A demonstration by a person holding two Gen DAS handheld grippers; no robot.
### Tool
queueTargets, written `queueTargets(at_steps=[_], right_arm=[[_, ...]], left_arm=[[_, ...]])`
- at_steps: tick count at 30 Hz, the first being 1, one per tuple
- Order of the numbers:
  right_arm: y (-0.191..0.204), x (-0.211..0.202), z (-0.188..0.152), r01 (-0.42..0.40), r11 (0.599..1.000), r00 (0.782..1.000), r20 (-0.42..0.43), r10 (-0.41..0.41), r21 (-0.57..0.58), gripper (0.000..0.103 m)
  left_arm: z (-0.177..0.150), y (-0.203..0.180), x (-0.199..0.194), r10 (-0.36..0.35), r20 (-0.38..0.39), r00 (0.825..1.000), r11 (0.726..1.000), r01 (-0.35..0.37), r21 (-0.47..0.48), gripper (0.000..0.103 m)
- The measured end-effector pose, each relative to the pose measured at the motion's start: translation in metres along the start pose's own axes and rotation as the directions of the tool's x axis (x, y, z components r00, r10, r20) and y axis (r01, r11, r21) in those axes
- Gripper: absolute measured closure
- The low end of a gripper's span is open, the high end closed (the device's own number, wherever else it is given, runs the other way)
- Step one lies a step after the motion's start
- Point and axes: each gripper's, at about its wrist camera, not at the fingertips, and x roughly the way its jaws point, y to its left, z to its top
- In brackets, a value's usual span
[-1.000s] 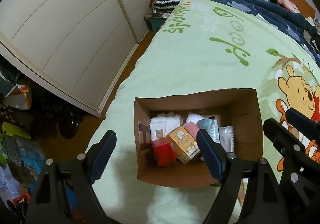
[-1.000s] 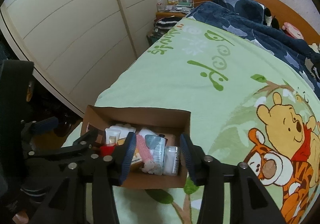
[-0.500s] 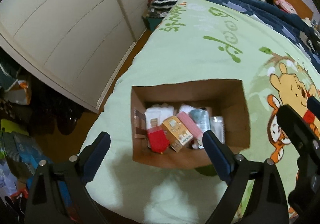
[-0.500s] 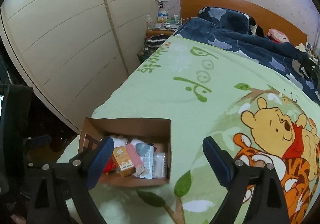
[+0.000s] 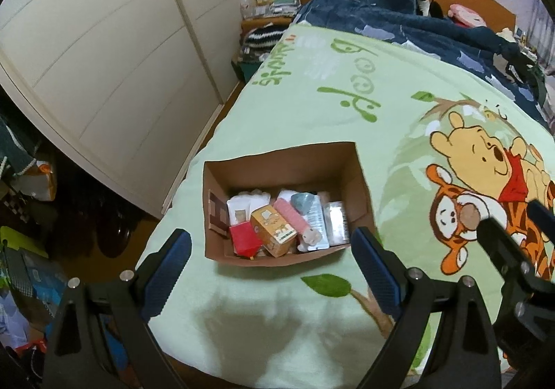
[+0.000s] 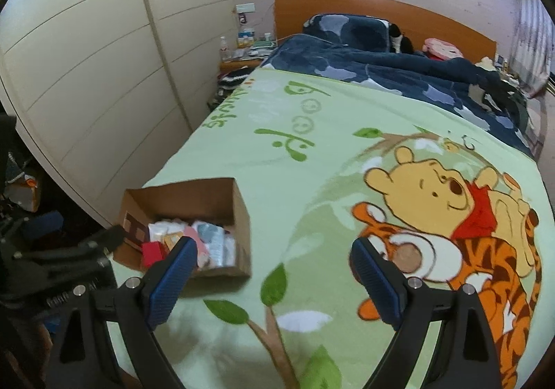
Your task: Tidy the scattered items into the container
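You are looking down at a big green blanket (image 5: 295,118) with a bear and a tiger on it, lying across the bed. At twelve o'clock a dark blue quilt (image 6: 381,69) is bunching up near the wooden headboard (image 6: 347,7). At nine o'clock tall cream closet doors (image 5: 86,59) are standing beside the bed.

The brown cardboard box (image 5: 357,180) is sitting on the blanket near the bed's edge, at the middle of your left view and at eight o'clock in your right view. It is holding the little things: an orange carton (image 5: 274,231) standing in the middle, a red box (image 5: 244,239) touching its nine o'clock side, a pink tube (image 5: 291,215) leaning at its three o'clock side, and a clear packet (image 5: 336,224) by the box's right wall (some white packs are lying behind them).

Your left gripper (image 5: 272,276) is hanging over the blanket at six o'clock of the box, its jaws have just been opening wide, and it is holding nothing. Your right gripper (image 6: 274,276) is hanging over the blanket too, jaws also just opened wide and gripping nothing, with its left pad in front of the box's corner.
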Motion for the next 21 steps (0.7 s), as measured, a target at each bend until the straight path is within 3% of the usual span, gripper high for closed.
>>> queueTargets(at_steps=[21], right_arm=[[-0.011,-0.041,-0.015,0.008,0.999,0.999,0.051,-0.005,-0.042,0.010]], left_arm=[[-0.020,-0.016,-0.022,-0.006,-0.002,1.000,1.000,0.006,-0.003,0.008]])
